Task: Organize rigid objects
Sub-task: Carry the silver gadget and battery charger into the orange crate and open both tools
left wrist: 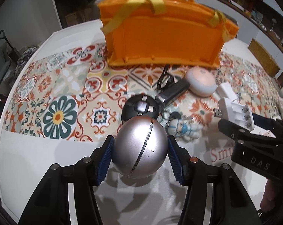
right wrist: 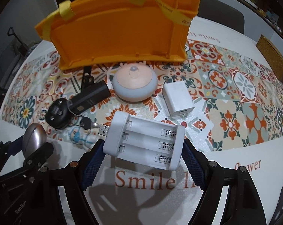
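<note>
Far across the bench [right wrist: 235, 150] the orange crate [right wrist: 119, 35] stands; I cannot see inside it. Near it a round night light [right wrist: 134, 83], black flashlight [right wrist: 90, 95], black puck [right wrist: 57, 113], white plug [right wrist: 178, 98] and small figurine [right wrist: 81, 136] are unsorted. My right gripper [right wrist: 142, 156] clamps the white battery charger [right wrist: 144, 143]; my left gripper [left wrist: 139, 154] squeezes the silver ball [left wrist: 140, 147], both clear of the bench, not yet binned.

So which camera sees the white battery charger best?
The right wrist view: the battery charger fills the middle, all three slots and springs showing. The left wrist view shows only its end at the right edge.
</note>
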The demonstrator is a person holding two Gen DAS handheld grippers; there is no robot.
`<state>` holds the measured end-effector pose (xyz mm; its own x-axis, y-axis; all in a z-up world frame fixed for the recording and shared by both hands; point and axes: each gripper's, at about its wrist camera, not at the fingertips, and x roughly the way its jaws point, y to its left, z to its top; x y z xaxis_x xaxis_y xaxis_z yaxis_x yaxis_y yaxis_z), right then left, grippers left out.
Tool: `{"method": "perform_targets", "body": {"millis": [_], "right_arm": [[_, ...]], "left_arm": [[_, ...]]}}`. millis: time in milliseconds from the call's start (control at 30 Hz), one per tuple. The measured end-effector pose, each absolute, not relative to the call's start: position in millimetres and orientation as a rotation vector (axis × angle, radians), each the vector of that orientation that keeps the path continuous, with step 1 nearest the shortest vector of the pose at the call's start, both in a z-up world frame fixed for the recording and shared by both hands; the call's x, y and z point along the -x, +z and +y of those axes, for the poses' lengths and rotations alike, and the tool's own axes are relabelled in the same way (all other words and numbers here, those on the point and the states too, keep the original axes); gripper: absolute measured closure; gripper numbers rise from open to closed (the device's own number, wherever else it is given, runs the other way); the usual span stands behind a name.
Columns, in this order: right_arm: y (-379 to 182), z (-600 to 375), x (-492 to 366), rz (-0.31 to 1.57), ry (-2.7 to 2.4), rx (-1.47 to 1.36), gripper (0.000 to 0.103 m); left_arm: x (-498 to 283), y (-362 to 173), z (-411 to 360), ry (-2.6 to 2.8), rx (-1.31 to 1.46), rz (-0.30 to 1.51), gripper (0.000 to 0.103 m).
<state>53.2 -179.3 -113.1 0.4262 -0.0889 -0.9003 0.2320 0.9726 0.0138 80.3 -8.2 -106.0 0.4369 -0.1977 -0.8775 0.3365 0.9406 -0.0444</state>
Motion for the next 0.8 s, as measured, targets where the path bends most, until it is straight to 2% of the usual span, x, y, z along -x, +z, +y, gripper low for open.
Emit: {"method": "perform_targets", "body": {"millis": [800], "right_arm": [[-23,-189,-53,0.899,-0.19,-0.167,0.022]], "left_arm": [[-101,-21,-21,-0.382,-0.117,0.889,0.047]]}}
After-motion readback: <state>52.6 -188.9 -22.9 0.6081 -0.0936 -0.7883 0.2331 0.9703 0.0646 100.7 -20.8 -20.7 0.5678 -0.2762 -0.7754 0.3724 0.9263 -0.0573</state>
